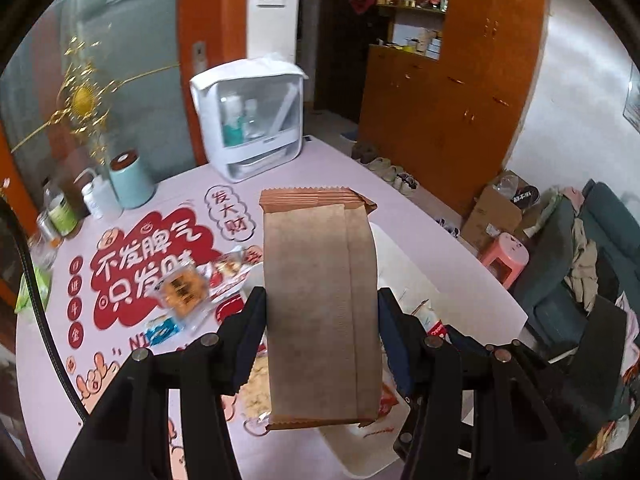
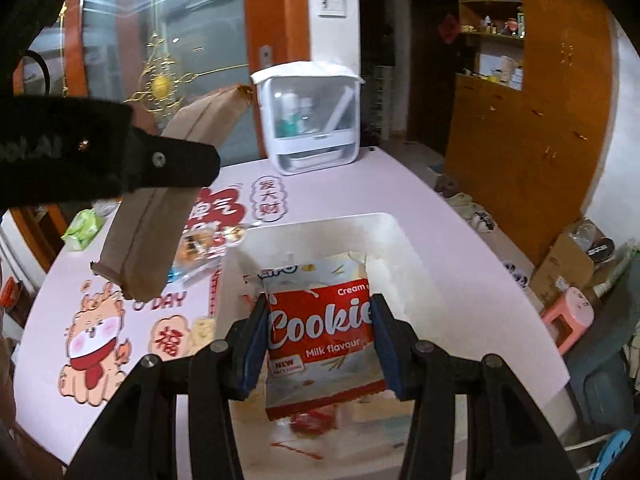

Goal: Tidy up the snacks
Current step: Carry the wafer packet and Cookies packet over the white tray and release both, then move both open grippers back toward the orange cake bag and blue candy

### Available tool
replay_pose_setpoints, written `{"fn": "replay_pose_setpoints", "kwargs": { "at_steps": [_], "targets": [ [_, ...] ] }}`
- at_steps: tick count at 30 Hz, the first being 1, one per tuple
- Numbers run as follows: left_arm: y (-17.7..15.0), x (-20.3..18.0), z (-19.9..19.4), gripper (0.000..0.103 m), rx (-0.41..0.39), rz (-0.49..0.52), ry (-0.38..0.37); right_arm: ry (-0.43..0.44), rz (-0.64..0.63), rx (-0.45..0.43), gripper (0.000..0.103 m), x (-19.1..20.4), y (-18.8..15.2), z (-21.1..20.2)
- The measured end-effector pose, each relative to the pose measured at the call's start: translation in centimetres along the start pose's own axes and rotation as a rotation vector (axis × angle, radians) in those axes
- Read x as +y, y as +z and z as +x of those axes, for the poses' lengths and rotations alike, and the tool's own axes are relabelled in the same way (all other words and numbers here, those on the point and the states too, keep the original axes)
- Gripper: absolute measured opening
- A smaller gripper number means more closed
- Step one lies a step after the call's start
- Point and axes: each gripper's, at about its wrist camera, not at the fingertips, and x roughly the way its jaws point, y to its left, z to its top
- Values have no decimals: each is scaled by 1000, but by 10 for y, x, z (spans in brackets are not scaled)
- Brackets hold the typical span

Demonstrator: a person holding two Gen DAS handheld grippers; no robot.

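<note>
A brown paper snack pack [image 1: 322, 312] is clamped across its width by the left gripper [image 1: 322, 320] and held lengthwise in the air above the pink table [image 1: 304, 160], over the near left edge of a white tray [image 2: 384, 228]. A red-and-white cookie packet [image 2: 320, 340] is clamped in the same way by the right gripper [image 2: 320, 336], just above the tray's floor; whether the packet rests on that floor cannot be told. Something red [image 2: 312, 422] lies in the tray beneath it.

Loose snacks are left on the table to the left of the tray: an orange wrapped biscuit [image 1: 182, 292], a blue sachet [image 1: 164, 330] and a green pack [image 2: 82, 230] near the far left edge.

The step in hand is judged to be the placing of both packs in the tray. The cookie packet would best be lowered flat toward the tray's far wall before being released, so that room is kept at the near side for the brown pack. The brown pack should be brought inside the rim before its jaws are parted, lest it tip onto the table.
</note>
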Motion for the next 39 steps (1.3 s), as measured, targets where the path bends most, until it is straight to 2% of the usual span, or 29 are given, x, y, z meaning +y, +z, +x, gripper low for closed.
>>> {"fn": "replay_pose_setpoints", "kwargs": {
  "at_steps": [4,6,8,10,14,27,33,39],
  "targets": [
    [2,-23,20,54,20,43,15,-3,11,49,51,-12,-5,15],
    [0,-28,29,60,45,44,25,20,44,84,54,-19,-10,22],
    [-4,-28,37,86,61,33,59,44,72,128,55,-24,-14,29],
    [-9,-24,40,91,66,21,67,47,81,152,56,-26,-17,33],
    [-13,-16,39,91,90,-11,24,75,86,146,57,-22,-19,30],
    [-24,7,-17,91,6,-34,78,169,90,64,57,5,-10,4],
    [-32,30,-50,91,-31,-69,120,255,71,25,57,29,0,-8],
    [-51,65,-78,91,-45,-120,208,327,32,3,57,61,9,-12]
  ]
}}
